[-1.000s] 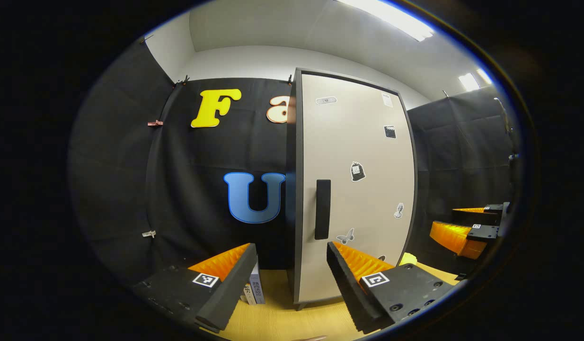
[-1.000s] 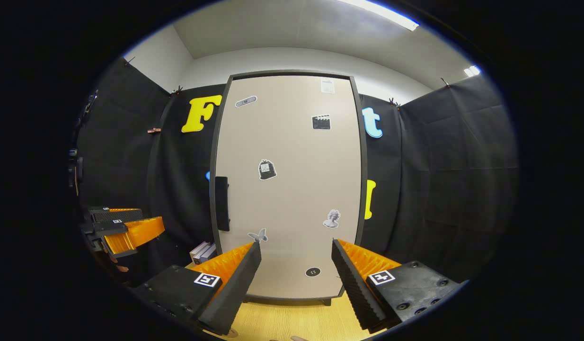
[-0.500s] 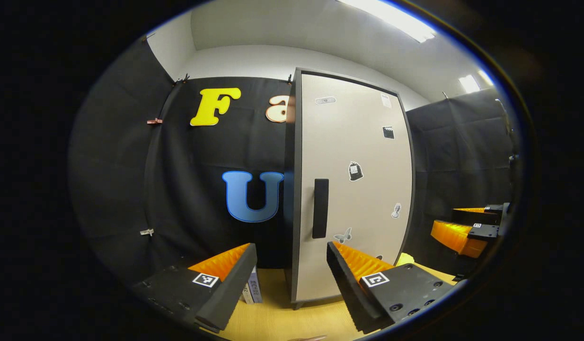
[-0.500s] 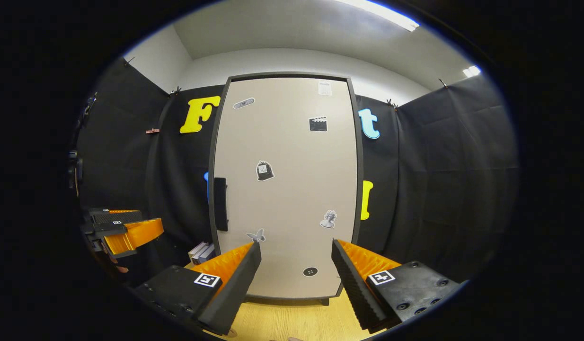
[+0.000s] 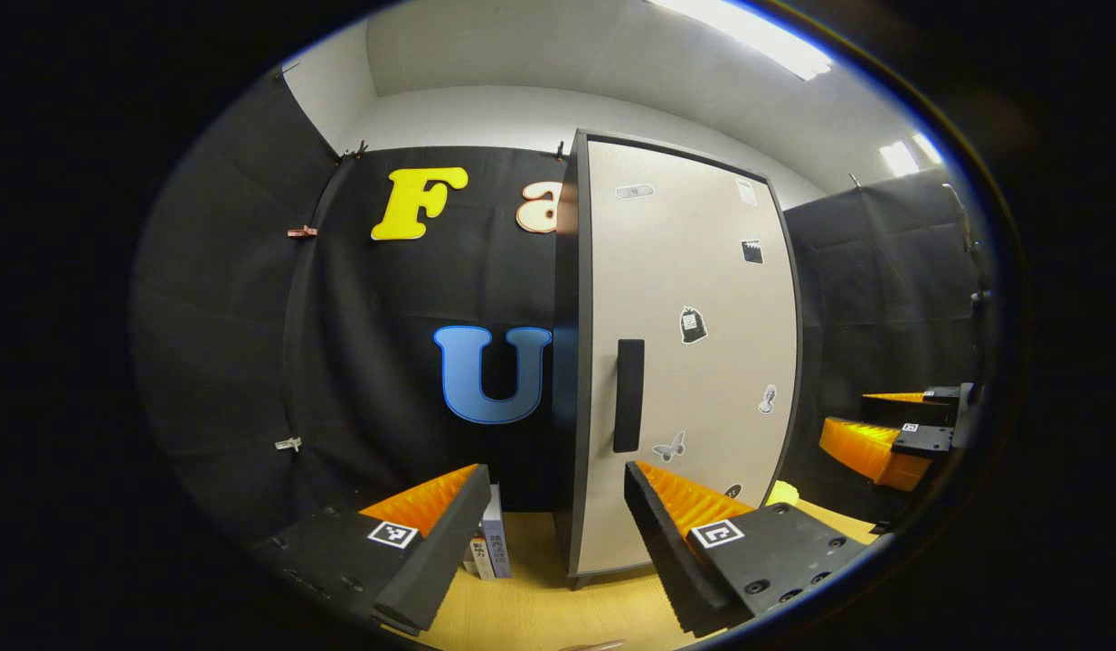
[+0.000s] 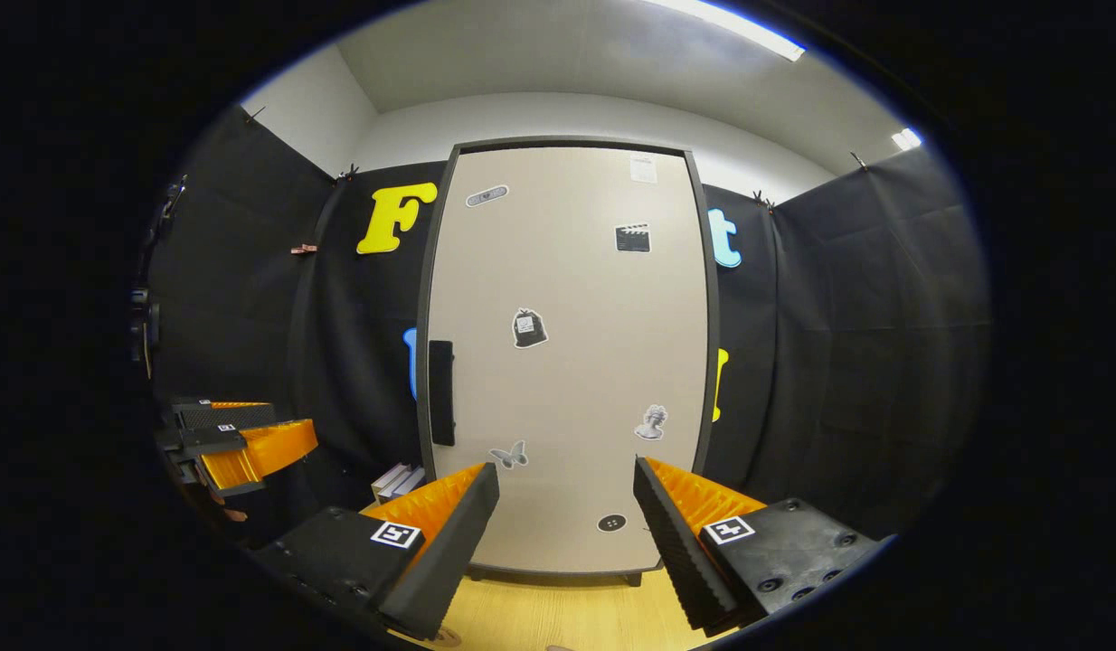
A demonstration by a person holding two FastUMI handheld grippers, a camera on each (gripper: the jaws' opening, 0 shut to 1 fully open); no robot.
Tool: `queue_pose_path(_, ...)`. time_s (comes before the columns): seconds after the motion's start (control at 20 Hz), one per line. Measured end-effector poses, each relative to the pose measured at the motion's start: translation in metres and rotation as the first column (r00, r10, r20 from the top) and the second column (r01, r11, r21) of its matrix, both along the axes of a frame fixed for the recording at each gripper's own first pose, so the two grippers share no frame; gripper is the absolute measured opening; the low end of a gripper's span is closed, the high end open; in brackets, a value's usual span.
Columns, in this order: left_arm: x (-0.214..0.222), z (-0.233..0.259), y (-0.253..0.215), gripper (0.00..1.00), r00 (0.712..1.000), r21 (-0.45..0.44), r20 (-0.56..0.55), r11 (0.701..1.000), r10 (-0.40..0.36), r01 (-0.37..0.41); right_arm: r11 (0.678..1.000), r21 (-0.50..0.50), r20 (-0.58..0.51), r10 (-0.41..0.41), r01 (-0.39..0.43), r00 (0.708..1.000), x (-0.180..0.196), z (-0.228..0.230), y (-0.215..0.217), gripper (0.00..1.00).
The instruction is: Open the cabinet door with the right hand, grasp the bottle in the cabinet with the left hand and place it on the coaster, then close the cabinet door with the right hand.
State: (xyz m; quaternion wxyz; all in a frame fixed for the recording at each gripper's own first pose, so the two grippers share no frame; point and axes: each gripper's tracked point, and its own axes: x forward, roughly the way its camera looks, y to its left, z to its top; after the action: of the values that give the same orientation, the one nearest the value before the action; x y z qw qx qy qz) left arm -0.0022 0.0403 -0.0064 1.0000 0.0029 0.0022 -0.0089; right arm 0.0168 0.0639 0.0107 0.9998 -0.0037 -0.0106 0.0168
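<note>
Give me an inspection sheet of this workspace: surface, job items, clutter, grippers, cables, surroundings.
Surface: wooden table, light grain.
Job's things: cabinet door shut, dark handle on its left edge, stickers on its face; bottle hidden; yellow item beside the cabinet, possibly the coaster.
Clutter: books standing left of the cabinet.
Grippers: left gripper open, holding nothing; right gripper open, facing the door, off the handle.
Cables: nothing seen.
Surroundings: black cloth wall, white ceiling with strip lights.
</note>
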Motion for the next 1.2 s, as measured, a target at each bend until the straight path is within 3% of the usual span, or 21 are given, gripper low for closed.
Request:
queue_pose_path(0.45, -0.019, -0.012, 0.056, 0.94, 0.998, -0.018, -0.029, 0.998, 0.062, -0.063, 0.987, 0.014, 0.046, 0.156, -0.157, 0.987, 0.073, 0.008, 0.113, 0.97)
queue_pose_path(0.75, -0.021, -0.023, 0.099, 0.94, 0.994, -0.033, -0.054, 0.994, 0.098, -0.100, 0.995, -0.020, 0.055, 0.096, -0.095, 0.994, 0.132, -0.005, 0.138, 0.95)
queue_pose_path(0.9, -0.020, -0.029, 0.117, 0.94, 0.993, -0.028, -0.061, 0.994, 0.105, -0.106, 0.999, -0.008, 0.045, 0.046, -0.046, 0.998, 0.151, -0.010, 0.137, 0.86)
queue_pose_path(1.05, -0.021, -0.029, 0.131, 0.94, 0.992, -0.015, -0.056, 0.994, 0.109, -0.110, 1.000, 0.013, 0.043, 0.011, -0.012, 0.999, 0.165, -0.012, 0.135, 0.83)
queue_pose_path(1.1, -0.022, -0.030, 0.134, 0.94, 0.992, -0.012, -0.052, 0.994, 0.112, -0.113, 1.000, 0.021, 0.040, 0.005, -0.006, 0.999, 0.171, -0.014, 0.134, 0.75)
queue_pose_path(1.2, -0.022, -0.031, 0.138, 0.94, 0.992, -0.018, -0.053, 0.993, 0.115, -0.116, 0.999, 0.048, 0.022, 0.008, -0.009, 1.000, 0.182, -0.018, 0.138, 0.69)
